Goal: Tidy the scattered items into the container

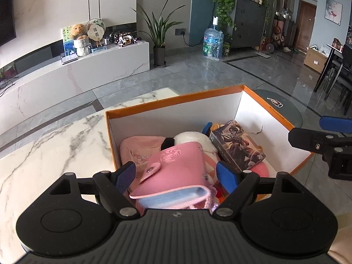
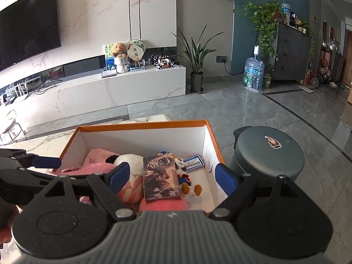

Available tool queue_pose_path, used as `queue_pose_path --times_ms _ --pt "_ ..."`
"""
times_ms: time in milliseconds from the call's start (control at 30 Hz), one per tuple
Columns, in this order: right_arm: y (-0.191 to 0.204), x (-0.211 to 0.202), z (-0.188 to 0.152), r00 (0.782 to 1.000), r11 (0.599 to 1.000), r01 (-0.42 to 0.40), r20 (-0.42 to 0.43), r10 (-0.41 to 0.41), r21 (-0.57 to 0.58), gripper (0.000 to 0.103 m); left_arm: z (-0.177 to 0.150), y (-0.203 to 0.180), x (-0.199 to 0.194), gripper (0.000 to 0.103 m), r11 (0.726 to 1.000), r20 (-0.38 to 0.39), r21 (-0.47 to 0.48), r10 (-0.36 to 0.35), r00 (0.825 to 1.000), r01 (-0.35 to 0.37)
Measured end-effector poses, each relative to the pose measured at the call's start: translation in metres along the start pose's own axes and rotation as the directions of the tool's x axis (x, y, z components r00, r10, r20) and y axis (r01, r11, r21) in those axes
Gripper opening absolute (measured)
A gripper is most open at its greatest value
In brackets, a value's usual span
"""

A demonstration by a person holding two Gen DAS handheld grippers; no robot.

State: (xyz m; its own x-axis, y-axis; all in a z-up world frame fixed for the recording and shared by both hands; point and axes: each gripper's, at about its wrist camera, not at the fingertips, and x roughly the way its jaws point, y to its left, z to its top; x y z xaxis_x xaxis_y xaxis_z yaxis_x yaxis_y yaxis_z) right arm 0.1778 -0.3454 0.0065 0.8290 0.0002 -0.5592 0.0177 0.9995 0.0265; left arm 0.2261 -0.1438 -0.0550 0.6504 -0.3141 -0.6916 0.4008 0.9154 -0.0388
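Orange-rimmed cardboard box [image 1: 173, 107] with white inner walls sits on the marbled worktop [image 1: 44, 154], and the loose items are all inside it. Left tool [image 1: 176, 176] hangs over the near edge of the box, jaws spread wide, nothing pinched; its blue pads [image 1: 125, 176] stand either side of a pink snap-button wallet [image 1: 176, 171] without touching it. The wallet lies on top of the pile at the near left of the box, over a pink knit piece [image 1: 136, 149]. Right tool [image 2: 173, 177] is also spread and empty, hovering over the near right part of the box, each tool visible at the edge of the other's view. Below it: an illustrated card box [image 2: 161, 179] lying flat on a coral-pink soft thing [image 2: 162, 205], a white plush with black ears [image 2: 129, 162] just left of it, a small duck-like plush [image 2: 187, 180] just right, touching the card box edge. A small blue-bordered card with a barcode label [image 2: 194, 162] lies flat on the box floor near the far right corner, apart from the pile. A dark grey round stool [image 2: 270, 154] with a sticker on its top stands just beside the box's right wall. Background: grey tiled floor [image 2: 242, 110], white TV bench [image 2: 110, 88], potted plant [image 2: 197, 66], water jug [image 2: 254, 74].
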Motion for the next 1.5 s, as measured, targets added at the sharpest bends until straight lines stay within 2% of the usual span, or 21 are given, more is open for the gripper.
queue_pose_path --times_ms 400,633,867,1033,1100,1233,1500 --pt "0.001 -0.009 -0.007 1.0 0.999 -0.011 -0.005 0.012 0.037 0.086 -0.001 -0.005 -0.031 0.095 0.999 0.085 -0.038 0.018 0.996 -0.015" --pt "0.011 -0.034 -0.007 0.999 0.999 0.01 0.05 -0.012 0.036 0.086 0.005 -0.008 -0.073 0.095 0.997 0.172 -0.066 0.046 0.984 -0.035" --pt "0.023 -0.084 -0.002 0.987 0.999 0.036 0.155 -0.042 0.041 0.094 0.007 -0.021 -0.127 0.095 0.992 0.272 -0.075 0.118 0.955 -0.101" --pt "0.027 -0.12 -0.005 0.976 0.998 0.035 0.212 -0.046 0.056 0.094 0.0 -0.029 -0.158 0.095 0.982 0.32 -0.094 0.188 0.929 -0.166" --pt "0.028 -0.132 -0.007 0.975 0.998 0.026 0.219 -0.039 0.059 0.094 -0.002 -0.031 -0.165 0.095 0.977 0.301 -0.104 0.211 0.93 -0.188" --pt "0.032 -0.145 -0.009 0.983 0.998 0.019 0.182 -0.029 0.059 0.094 -0.008 -0.036 -0.168 0.095 0.971 0.231 -0.115 0.232 0.945 -0.211" --pt "0.039 -0.141 -0.029 0.997 1.0 0.026 0.075 -0.026 0.005 0.094 -0.039 -0.031 -0.149 0.095 0.97 0.084 -0.155 0.203 0.975 -0.189"
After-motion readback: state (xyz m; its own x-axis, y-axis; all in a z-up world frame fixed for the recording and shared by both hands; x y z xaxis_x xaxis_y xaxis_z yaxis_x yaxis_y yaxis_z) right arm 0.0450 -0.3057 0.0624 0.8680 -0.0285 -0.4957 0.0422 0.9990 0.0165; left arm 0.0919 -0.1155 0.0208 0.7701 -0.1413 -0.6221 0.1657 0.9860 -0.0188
